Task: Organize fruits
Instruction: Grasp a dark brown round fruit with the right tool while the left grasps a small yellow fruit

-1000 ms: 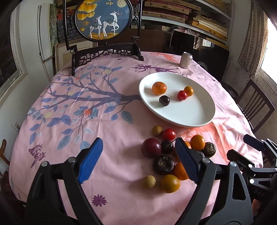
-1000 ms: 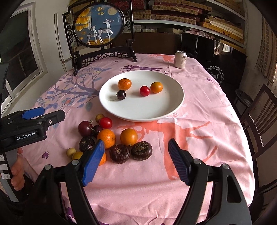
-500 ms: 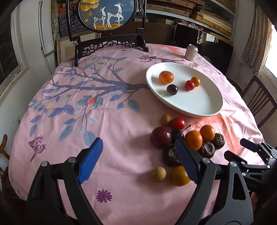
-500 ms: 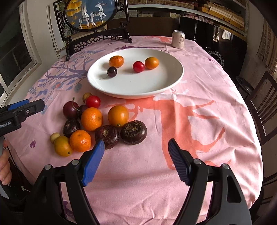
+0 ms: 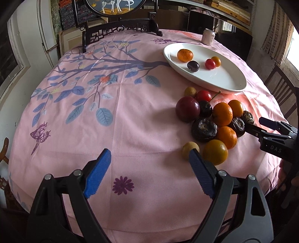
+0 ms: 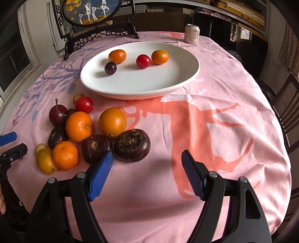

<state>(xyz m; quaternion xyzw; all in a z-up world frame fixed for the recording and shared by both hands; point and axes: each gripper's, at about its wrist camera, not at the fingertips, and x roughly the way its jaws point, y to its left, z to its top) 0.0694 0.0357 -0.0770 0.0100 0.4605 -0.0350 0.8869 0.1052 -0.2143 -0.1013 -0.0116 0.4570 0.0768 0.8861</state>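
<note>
- A pile of fruits (image 6: 82, 129) sits on the pink tablecloth (image 6: 205, 112), just in front of the white plate (image 6: 186, 78).
- In the pile, two dark round fruits (image 6: 132, 145) with rough tops lie side by side at the front. Oranges (image 6: 79, 126) sit right behind them, touching.
- A red tomato (image 6: 84, 105) and a dark plum (image 6: 57, 114) sit at the back of the pile, near the plate.
- The plate holds four fruits: a small orange (image 6: 117, 56), a dark cherry (image 6: 110, 68), a red tomato and one more orange fruit.
- The right gripper (image 6: 146, 170) hangs low over the cloth, and its blue fingers (image 6: 101, 173) are wide apart and hold nothing. Its left finger tip is just in front of one dark round fruit.
- The left gripper (image 5: 149, 172) is spread wide too, with nothing between its fingers. Its right finger is right by a small tan fruit (image 5: 190, 149) and a yellow fruit (image 5: 215, 152).
- A drink can (image 6: 192, 34) stands at the far side of the table, past the plate.
- A round picture of deer (image 6: 91, 11) in a dark stand is at the back.
</note>
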